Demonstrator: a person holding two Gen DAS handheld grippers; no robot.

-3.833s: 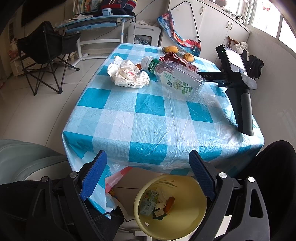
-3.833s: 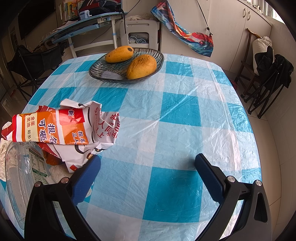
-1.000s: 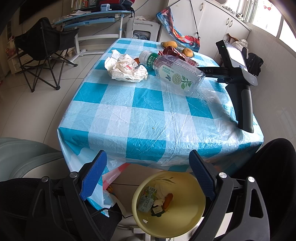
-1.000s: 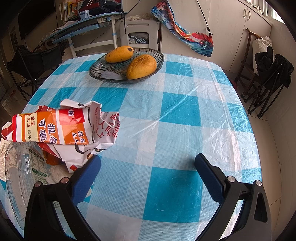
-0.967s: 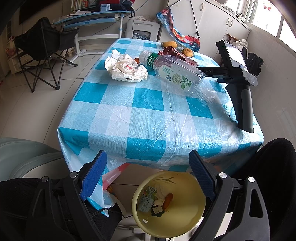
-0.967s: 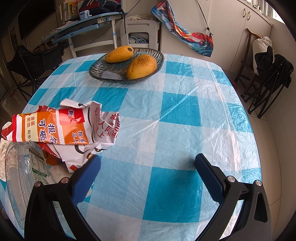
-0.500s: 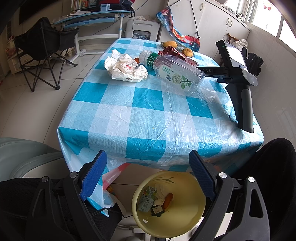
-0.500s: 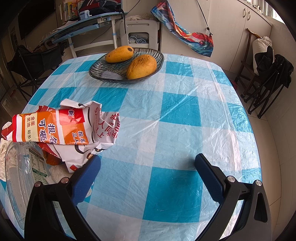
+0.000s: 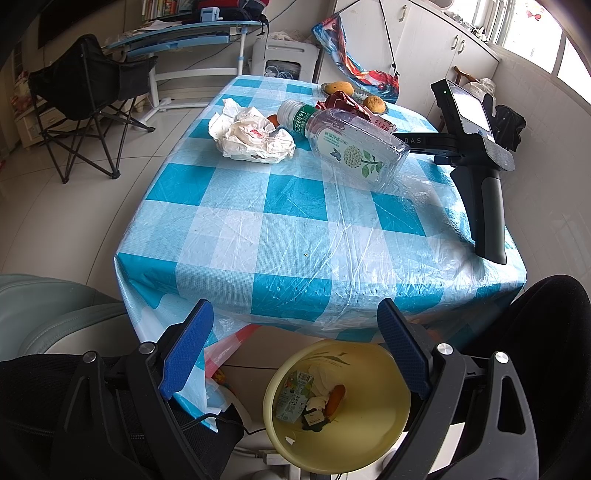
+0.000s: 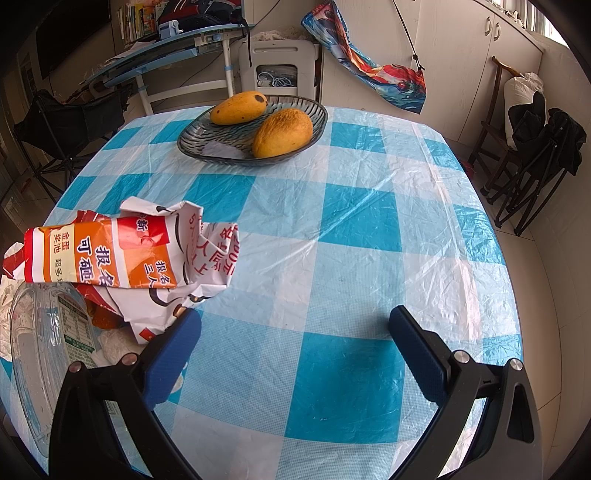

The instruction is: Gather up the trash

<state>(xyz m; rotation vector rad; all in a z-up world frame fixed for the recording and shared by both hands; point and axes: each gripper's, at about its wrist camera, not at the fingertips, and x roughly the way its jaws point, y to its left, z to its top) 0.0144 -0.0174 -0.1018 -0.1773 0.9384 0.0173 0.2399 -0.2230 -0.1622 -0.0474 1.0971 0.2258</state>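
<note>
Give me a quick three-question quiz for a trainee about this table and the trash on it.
1. True or false: the clear plastic bottle stands upright on the table.
2. What lies in the glass dish? A) two mangoes B) a crumpled wrapper C) nothing
3. Fill in: the yellow bin below the table edge already holds a small ____ and other scraps.

Key: 1 false, it lies on its side. 2 A. 3 carton.

Both the left gripper and right gripper are open and hold nothing.

floor (image 9: 55,206): pale tiles | folding chair (image 9: 85,96): black | cabinets (image 10: 480,55): white | window (image 9: 532,22): bright daylight
</note>
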